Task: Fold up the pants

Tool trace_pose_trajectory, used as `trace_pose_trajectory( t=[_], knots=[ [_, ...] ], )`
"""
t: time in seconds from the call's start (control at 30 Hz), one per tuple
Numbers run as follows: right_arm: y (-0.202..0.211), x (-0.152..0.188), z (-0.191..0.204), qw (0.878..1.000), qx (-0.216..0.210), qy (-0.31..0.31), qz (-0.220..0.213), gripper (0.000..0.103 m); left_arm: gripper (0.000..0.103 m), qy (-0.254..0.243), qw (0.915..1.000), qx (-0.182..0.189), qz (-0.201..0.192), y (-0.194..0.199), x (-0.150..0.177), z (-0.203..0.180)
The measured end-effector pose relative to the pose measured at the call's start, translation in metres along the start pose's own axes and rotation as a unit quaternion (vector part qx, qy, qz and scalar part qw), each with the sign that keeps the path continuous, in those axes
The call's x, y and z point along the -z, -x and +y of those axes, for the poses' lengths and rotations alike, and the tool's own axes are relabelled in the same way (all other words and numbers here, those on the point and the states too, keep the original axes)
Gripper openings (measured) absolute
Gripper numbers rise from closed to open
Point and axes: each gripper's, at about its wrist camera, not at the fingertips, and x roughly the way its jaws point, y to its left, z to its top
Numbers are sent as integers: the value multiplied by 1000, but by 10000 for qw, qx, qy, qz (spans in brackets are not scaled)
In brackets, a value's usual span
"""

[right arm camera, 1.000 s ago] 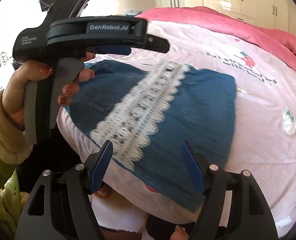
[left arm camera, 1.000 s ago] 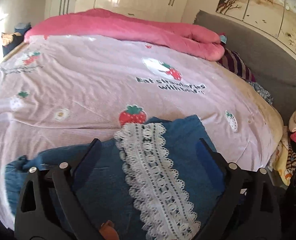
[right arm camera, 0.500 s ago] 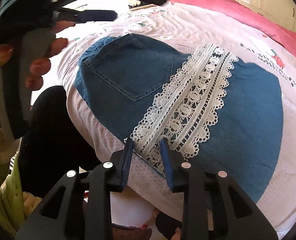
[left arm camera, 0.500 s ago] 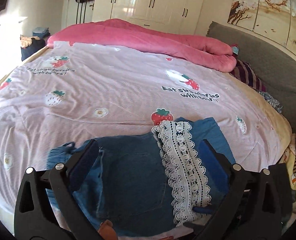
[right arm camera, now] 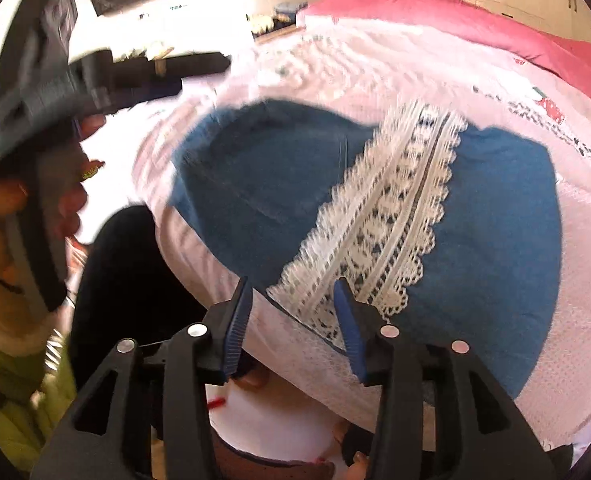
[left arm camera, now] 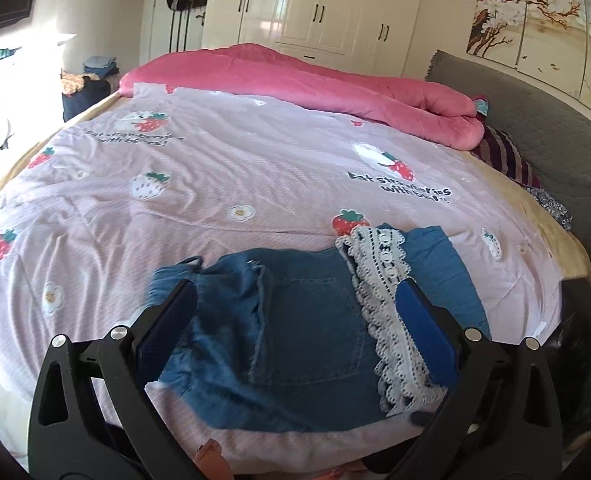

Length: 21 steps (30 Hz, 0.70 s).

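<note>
- Pants (left arm camera: pixel 307 332), blue denim with a white lace strip (right arm camera: pixel 379 232), lying flat near the bed's (left arm camera: pixel 215 184) front edge, within easy reach for folding.
- Left gripper (left arm camera: pixel 295 328): fingers wide apart, empty, hovering above the pants to straddle the pocket area.
- Right gripper (right arm camera: pixel 293 320): fingers partly apart, holding nothing, aimed at the near end of the lace strip, probably to pinch that edge.

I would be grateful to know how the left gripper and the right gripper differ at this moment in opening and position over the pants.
The left gripper is spread wide, its fingers straddling the back pocket of the pants; the right gripper is only partly open. The left gripper hangs over the denim, while the right gripper sits at the near end of the lace strip by the bed's edge. Both hold nothing.
</note>
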Motion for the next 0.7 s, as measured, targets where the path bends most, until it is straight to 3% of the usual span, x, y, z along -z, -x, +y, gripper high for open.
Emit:
trace_pose_trajectory(
  t=[0.37,0.7],
  knots=[
    [33,-17,-4,9979,325,-72,-562,77,93,270,9992,-286,38,28,18,36],
    [29,-55,0,9967,406,124,-688,87,93,387,9979,-431,292,23,39,52]
  ],
)
